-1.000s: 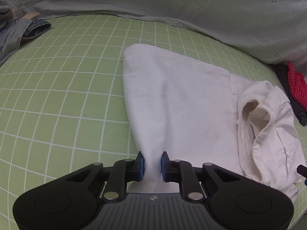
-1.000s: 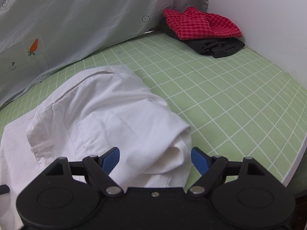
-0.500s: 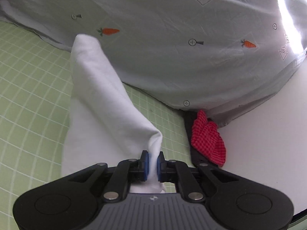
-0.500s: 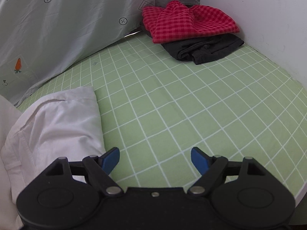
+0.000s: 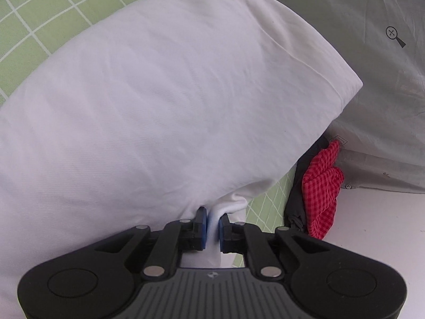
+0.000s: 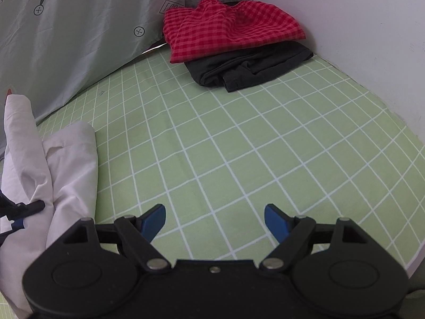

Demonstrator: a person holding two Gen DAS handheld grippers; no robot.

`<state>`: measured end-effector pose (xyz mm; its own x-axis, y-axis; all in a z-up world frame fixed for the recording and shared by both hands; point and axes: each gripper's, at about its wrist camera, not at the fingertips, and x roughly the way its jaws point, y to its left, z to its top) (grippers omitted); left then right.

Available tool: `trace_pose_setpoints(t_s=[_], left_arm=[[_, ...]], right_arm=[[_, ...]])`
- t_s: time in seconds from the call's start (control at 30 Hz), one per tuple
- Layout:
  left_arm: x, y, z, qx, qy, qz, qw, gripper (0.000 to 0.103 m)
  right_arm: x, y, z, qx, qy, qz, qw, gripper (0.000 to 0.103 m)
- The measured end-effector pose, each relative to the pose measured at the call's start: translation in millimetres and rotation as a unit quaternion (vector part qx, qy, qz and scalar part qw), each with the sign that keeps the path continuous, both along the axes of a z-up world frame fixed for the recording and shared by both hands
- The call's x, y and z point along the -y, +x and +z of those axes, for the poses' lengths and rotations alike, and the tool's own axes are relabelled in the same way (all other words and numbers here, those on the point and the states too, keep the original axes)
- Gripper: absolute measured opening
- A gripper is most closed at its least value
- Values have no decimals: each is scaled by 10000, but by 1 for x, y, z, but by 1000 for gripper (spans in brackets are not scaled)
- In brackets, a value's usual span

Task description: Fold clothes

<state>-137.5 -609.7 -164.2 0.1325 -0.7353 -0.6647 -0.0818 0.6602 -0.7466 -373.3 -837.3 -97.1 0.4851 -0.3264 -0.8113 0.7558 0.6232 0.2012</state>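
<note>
Since a second ago I am seeing the white garment (image 5: 164,111) lifted off the green checked bed sheet (image 6: 239,154) and swung over toward the far right corner of the bed, so that it is now filling most of my left view. My left tool (image 5: 212,228) is pinching a bunched fold of that white cloth between its blue pads (image 5: 202,226); the jaws are nearly together and just beginning to ease apart, with the cloth between them. In the right view the garment is lying crumpled along the left side of the bed, and the tip of the left tool is showing against it. My right tool (image 6: 214,219) is hanging wide open over bare sheet, gripping nothing, well apart from the white cloth. Ahead of it, in the far right corner against the white wall (image 6: 366,21), a red checked garment (image 6: 228,29) is lying on top of a dark garment (image 6: 249,66). A grey printed sheet (image 6: 69,42) is draping down along the far edge of the bed, just behind the lifted cloth.
</note>
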Motion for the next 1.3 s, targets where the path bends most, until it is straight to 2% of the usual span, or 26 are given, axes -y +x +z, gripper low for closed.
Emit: trace_pose_setpoints(t_s=[0.03,0.07,0.1,0.17,0.27,0.33,0.4,0.47,0.53,0.57,0.7,0.8,0.9,1.03,1.07,1.1,1.13,1.17,1.23,1.3], left_arm=[[2,-2,7,66,38,-95,9999,17],[2,-3,16,131,-15,-203,9997,32],[2,-5,24,194,-86,-312,9993,59],[-2,-11,42,422,-284,-326,9982,88],[-9,-17,67,980,-182,-536,9936,88],[-14,-14,80,1394,358,-637,9875,88],[-23,-11,85,1754,1215,-737,9742,88],[-38,-7,79,1976,2085,-921,9534,88],[-50,-3,70,2049,2643,-1071,9363,88],[-53,-2,66,2038,2791,-1139,9314,88],[-68,5,52,1975,2926,-1371,9255,88],[-67,12,46,2117,3073,-1599,9139,88],[-60,20,41,2276,3074,-1850,9052,89],[-47,36,37,2445,2942,-2071,9004,93],[-44,39,37,2480,2938,-2090,8992,93],[-41,41,36,2514,2938,-2110,8977,93],[-38,43,35,2548,2938,-2129,8963,93],[-37,41,34,2603,2932,-2136,8948,93],[-39,37,29,2680,2889,-2111,8945,93],[-43,40,30,2638,2807,-2018,9005,93]], right_arm=[[-2,4,1,31,10,31,10000,82],[-7,8,3,51,-15,103,9999,82],[-11,12,5,71,-43,177,9998,82],[-25,21,10,106,-127,362,9992,82],[-42,32,15,174,-168,535,9983,82],[-53,41,19,254,-180,605,9977,82],[-62,49,23,332,-198,693,9968,82],[-74,61,25,384,-241,849,9954,82],[-87,74,28,435,-284,1007,9936,82],[-91,80,28,450,-293,1082,9927,82],[-108,111,29,489,-292,1414,9883,82],[-114,129,30,547,-282,1584,9855,82],[-111,149,31,657,-336,1607,9842,82],[-99,179,23,637,-283,1696,9831,81],[-97,185,21,636,-206,1751,9823,73],[-96,189,19,650,-102,1823,9810,53],[-98,190,18,668,-29,1936,9788,41],[-101,192,18,686,42,2052,9763,32],[-110,189,22,709,-200,2271,9711,18],[-118,183,33,834,-401,2455,9650,7]])
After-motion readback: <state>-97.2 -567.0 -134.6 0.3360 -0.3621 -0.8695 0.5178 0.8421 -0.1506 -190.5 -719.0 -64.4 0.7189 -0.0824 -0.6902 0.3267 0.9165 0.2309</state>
